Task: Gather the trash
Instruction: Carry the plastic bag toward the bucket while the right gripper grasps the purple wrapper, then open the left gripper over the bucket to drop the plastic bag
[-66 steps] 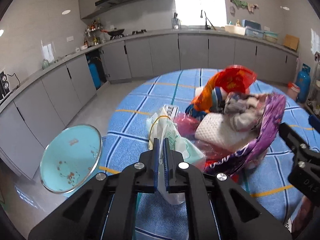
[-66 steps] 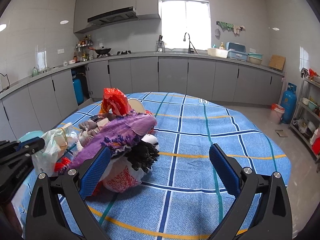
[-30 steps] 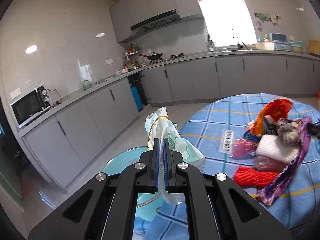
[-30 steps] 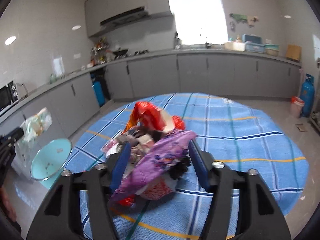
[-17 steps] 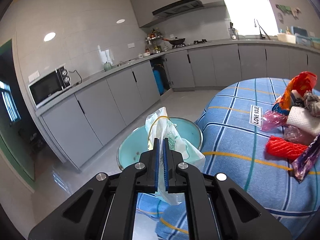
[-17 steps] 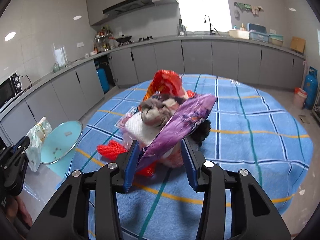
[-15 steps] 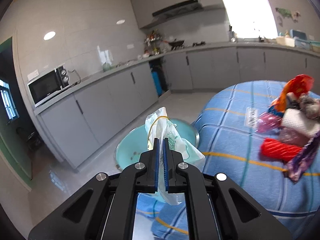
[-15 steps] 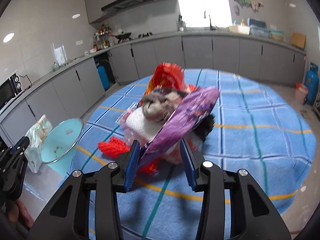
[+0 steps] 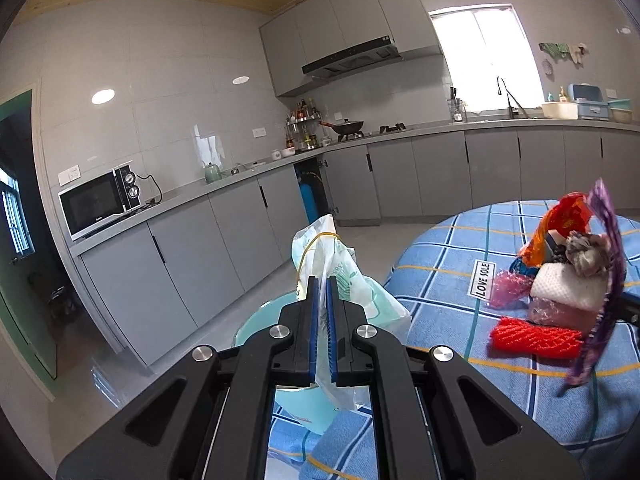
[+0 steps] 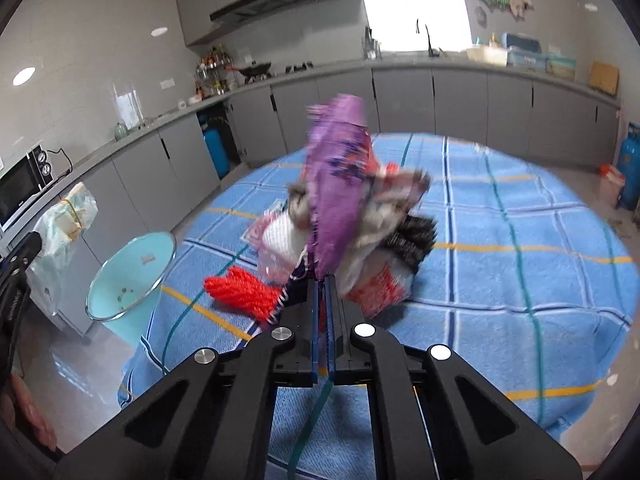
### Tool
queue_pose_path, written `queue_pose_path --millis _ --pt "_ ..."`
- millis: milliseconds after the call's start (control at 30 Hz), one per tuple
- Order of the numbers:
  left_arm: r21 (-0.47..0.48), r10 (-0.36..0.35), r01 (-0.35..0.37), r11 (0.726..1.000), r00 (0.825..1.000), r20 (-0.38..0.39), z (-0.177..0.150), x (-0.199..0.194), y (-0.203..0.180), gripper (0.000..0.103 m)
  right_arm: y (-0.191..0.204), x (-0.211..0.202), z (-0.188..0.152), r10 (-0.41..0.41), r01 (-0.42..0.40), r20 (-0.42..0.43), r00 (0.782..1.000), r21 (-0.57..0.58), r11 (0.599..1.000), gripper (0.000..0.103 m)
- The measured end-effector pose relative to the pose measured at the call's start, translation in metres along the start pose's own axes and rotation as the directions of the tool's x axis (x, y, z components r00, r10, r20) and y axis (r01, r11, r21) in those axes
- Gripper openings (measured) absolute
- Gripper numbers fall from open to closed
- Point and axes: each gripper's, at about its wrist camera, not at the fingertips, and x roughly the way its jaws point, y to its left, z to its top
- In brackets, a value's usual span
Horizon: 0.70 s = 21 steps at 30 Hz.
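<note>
Left gripper (image 9: 323,280) pinches a white plastic bag (image 9: 348,280) beside the table's edge (image 9: 404,256); right gripper (image 10: 322,280), jaws just closed, apparently clamps a blurred purple wrapper (image 10: 336,184).

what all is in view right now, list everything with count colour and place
purple wrapper: 1, purple, atop the trash pile, lower end pinched by right fingers
white bag: 1, white-green, clamped in left fingers
red net: 1, red, on table by the pile
trash pile: 1, mixed colours, on table
basin: 1, light blue, beside the table
table: 1, blue checked cloth
microwave: 1, black-white, on counter
left gripper: 1, black, shut
right gripper: 1, black, just closed
</note>
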Motion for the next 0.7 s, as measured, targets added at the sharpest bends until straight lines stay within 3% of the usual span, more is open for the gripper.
queue_pose_path --millis 367,700 --pt "-0.018 0.072 -0.072 0.997 0.997 0.011 0.016 0.021 0.034 0.004 0.024 -0.032 0.034 -0.002 0.025 0.170 0.985 -0.129 0.991 0.002" --pt "0.012 0.119 -0.119 0.993 0.993 -0.019 0.020 0.050 0.058 0.004 0.071 0.003 0.046 0.103 -0.066 0.145 0.984 -0.238 0.969 0.002"
